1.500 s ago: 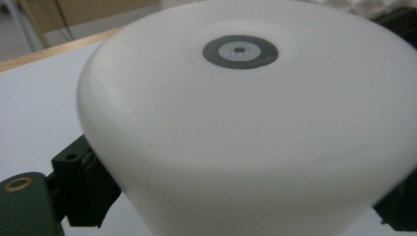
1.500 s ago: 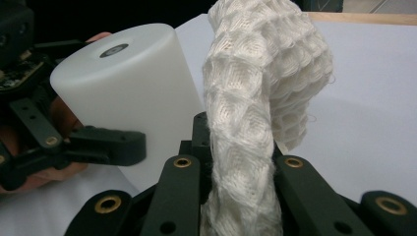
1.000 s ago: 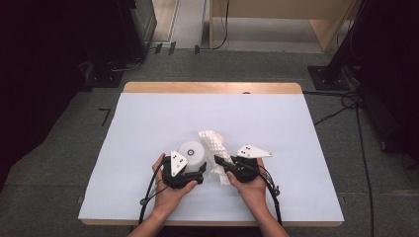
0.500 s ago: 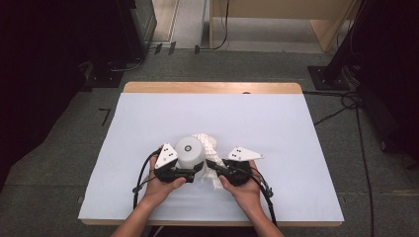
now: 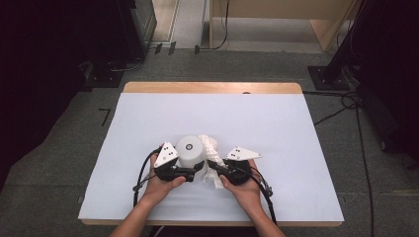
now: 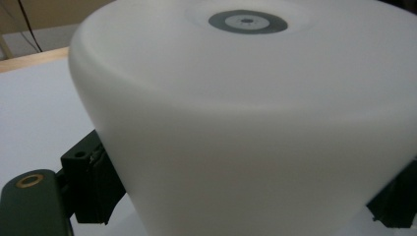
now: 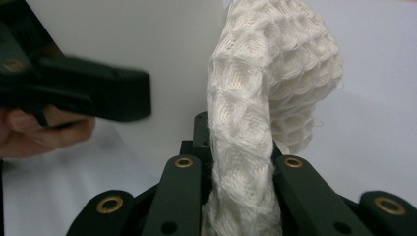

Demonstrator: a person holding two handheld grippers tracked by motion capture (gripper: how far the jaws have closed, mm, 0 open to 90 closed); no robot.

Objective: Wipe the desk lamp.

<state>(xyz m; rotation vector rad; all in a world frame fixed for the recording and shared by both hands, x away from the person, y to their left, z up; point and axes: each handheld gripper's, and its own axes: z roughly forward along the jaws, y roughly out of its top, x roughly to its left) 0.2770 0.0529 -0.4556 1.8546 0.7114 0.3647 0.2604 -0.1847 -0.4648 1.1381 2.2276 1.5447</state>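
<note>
A white cup (image 5: 190, 150) stands upside down on the pale table cover (image 5: 276, 128), its round base with a grey centre mark facing up. My left gripper (image 5: 190, 172) is shut on its lower wall. In the left gripper view the cup (image 6: 246, 123) sits between the black jaws of that gripper (image 6: 241, 196). A white waffle-knit cloth (image 5: 210, 145) rises beside the cup's right side, and my right gripper (image 5: 213, 165) is shut on it. In the right gripper view the cloth (image 7: 265, 98) stands up from between the closed jaws of my right gripper (image 7: 238, 147), with the cup's wall (image 7: 147, 44) just behind it.
The table's wooden far edge (image 5: 212, 87) shows beyond the cover. Dark equipment (image 5: 133, 29) and cables (image 5: 346, 103) lie on the floor around the table. The left gripper's jaw (image 7: 88, 93) and the hand that holds it (image 7: 44, 132) cross the right gripper view at the left.
Both hands have shifted slightly left and away, and the cup stands more upright than a second ago. The cloth stays in the right jaws.
</note>
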